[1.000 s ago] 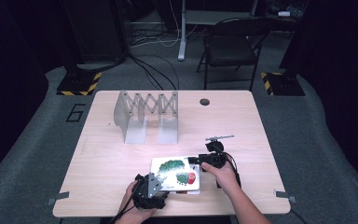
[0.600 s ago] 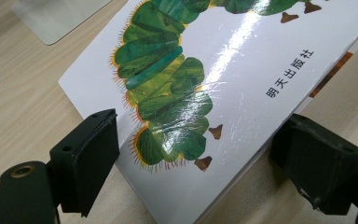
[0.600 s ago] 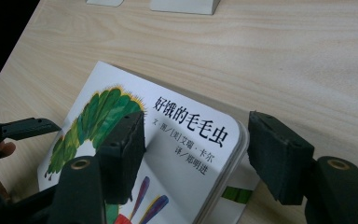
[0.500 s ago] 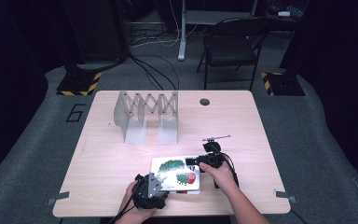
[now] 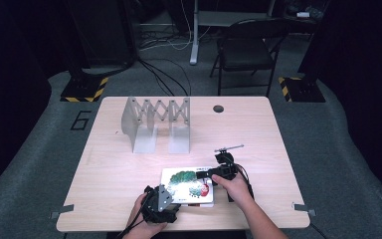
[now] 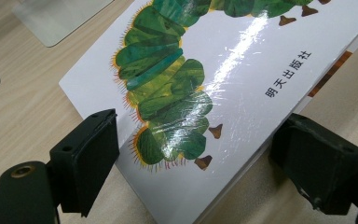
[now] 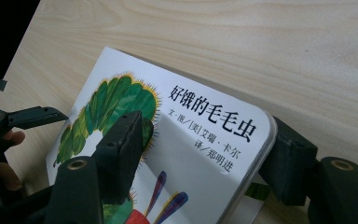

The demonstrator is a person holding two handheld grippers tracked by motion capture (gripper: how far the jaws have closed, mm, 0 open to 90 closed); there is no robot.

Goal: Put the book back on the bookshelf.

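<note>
A white picture book with a green caterpillar on its cover lies near the table's front edge. My left gripper is at the book's near left corner. In the left gripper view the book runs between the jaws of the left gripper, one jaw on the cover and one under the edge, pinching it. My right gripper reaches in from the book's right side. In the right gripper view the cover is raised slightly, with a page showing beneath. The right gripper stands wide around it, one jaw above, one below.
A folding metal rack stands at the back left of the wooden table. A dark round cap sits near the far edge. A folding chair and floor cables lie beyond the table.
My right gripper has edged slightly left over the book's right edge. The left gripper and the book have kept still.
</note>
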